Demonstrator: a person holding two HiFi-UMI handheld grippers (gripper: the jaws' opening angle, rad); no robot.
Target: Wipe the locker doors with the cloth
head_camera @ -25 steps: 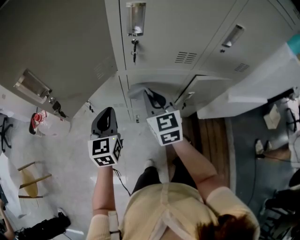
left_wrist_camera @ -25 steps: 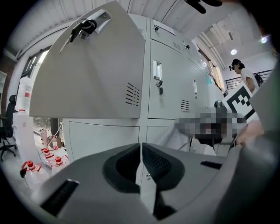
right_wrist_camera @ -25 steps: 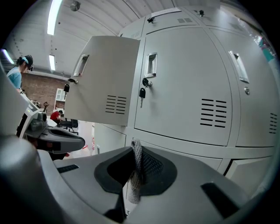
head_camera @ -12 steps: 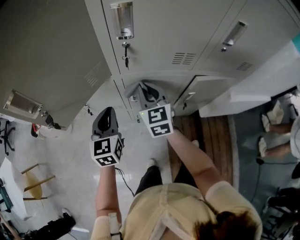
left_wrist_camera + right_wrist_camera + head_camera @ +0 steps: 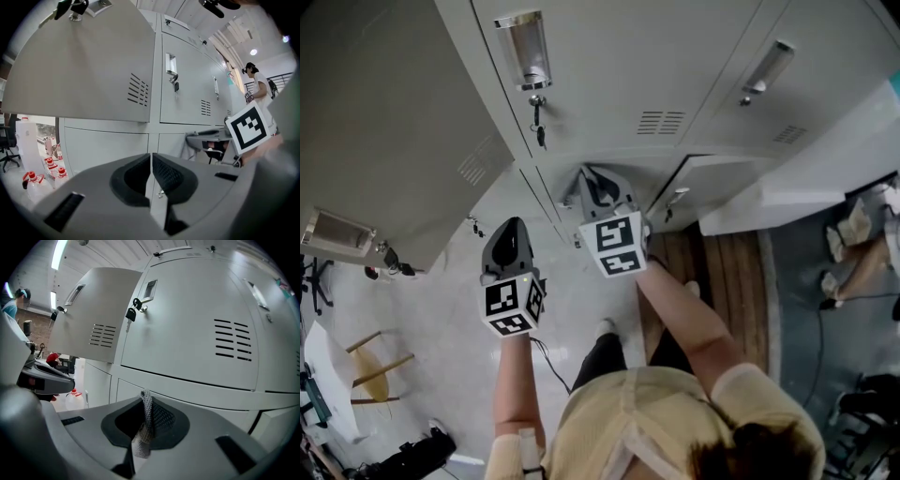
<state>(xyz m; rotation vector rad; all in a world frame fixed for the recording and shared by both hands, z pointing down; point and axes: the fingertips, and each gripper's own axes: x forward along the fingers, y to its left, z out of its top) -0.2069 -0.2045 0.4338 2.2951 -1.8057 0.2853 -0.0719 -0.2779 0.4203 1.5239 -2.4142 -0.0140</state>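
The locker doors [image 5: 187,329] are smooth, matt painted metal; the cloth [image 5: 146,420] is coarse woven mesh.

A: Which part of the cloth [image 5: 147,420] is concealed?
B: All but a grey mesh strip. The rest lies buried between the closed jaws of the right gripper [image 5: 598,186].
A: And at the margins?
B: The open locker door [image 5: 384,122] is cut off by the top and left edges. The red-capped bottles [image 5: 49,168] are partly masked by the left gripper [image 5: 151,161].
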